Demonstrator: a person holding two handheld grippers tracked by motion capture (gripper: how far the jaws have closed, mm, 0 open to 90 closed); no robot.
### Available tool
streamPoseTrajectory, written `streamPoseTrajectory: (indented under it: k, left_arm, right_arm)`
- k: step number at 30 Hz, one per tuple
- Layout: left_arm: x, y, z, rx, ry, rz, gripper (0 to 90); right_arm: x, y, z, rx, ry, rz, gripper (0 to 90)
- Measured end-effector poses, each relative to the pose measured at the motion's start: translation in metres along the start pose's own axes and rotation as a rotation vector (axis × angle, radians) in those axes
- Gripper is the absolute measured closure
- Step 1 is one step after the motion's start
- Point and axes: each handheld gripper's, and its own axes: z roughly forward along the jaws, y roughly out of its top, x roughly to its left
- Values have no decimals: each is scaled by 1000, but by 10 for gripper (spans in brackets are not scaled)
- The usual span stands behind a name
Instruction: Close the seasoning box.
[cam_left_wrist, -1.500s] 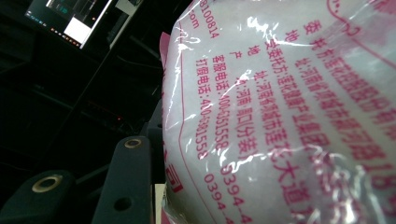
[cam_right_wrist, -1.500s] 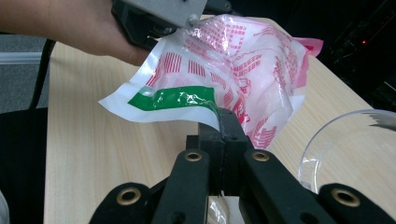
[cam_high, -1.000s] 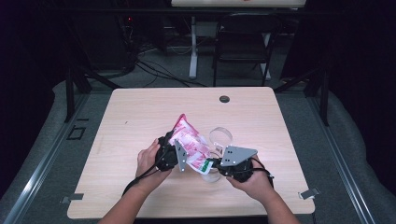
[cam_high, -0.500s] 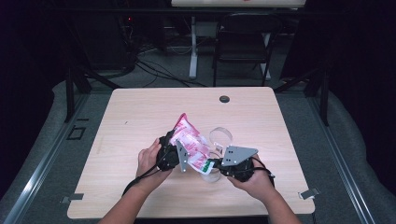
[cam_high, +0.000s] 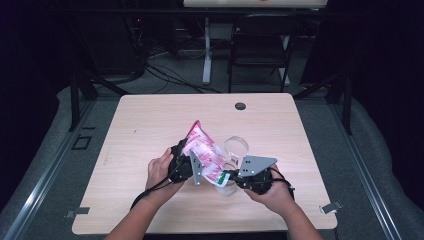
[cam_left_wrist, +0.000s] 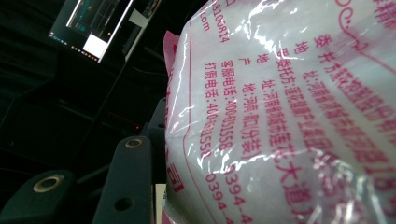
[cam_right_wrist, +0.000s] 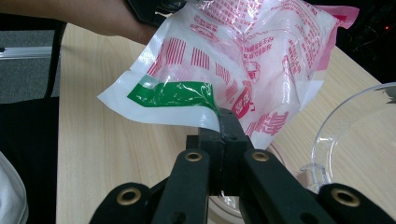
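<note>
glossy crinkled plastic bag (cam_right_wrist: 243, 51), clear smooth plastic container (cam_right_wrist: 359, 140), matt pale wood-look table (cam_high: 150, 120)

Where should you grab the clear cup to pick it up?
Probably by the clear cup's thin open rim, one jaw inside and one outside, coming from its far side, away from the bag hanging over it. Its round wall looks too wide to pinch.

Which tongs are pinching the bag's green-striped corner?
The right tongs: jaws shut flat on the green-banded edge of the pink-and-white printed plastic bag. The left tongs hold the bag's bulky body instead, jaws standing wider.
</note>
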Motion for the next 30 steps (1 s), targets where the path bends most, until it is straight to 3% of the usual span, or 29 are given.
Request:
streamPoseTrajectory:
  k: [30]
  left_arm:
    - [0,6,-4,-12,59,88,584]
  right_arm:
    - [-5,-5,0,5,37,36,900]
